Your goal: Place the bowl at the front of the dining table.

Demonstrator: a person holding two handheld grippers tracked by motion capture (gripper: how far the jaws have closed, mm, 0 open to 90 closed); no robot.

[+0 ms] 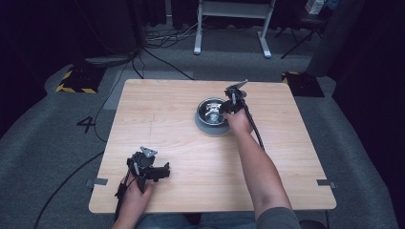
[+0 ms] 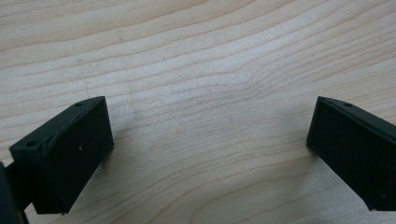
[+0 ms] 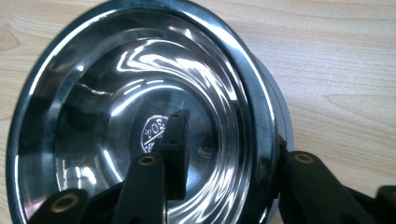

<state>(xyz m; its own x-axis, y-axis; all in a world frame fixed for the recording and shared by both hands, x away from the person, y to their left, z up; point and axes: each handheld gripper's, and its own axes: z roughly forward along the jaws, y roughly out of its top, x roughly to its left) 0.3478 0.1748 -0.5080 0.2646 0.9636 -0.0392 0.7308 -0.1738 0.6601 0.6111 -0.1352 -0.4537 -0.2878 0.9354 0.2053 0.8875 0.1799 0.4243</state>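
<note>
Steel bowl (image 1: 212,113) sits on a grey round base (image 1: 210,128) on the far right part of the wooden table (image 1: 191,157). Right gripper (image 1: 229,107) is at the bowl's right rim: one jaw inside the bowl, the other outside, the rim (image 3: 261,116) between them. Jaws stand apart and don't look pressed on the rim, so nothing is gripped. Left gripper (image 1: 165,171) rests near the left front corner, jaws spread wide over bare wood, holding nothing.
</note>
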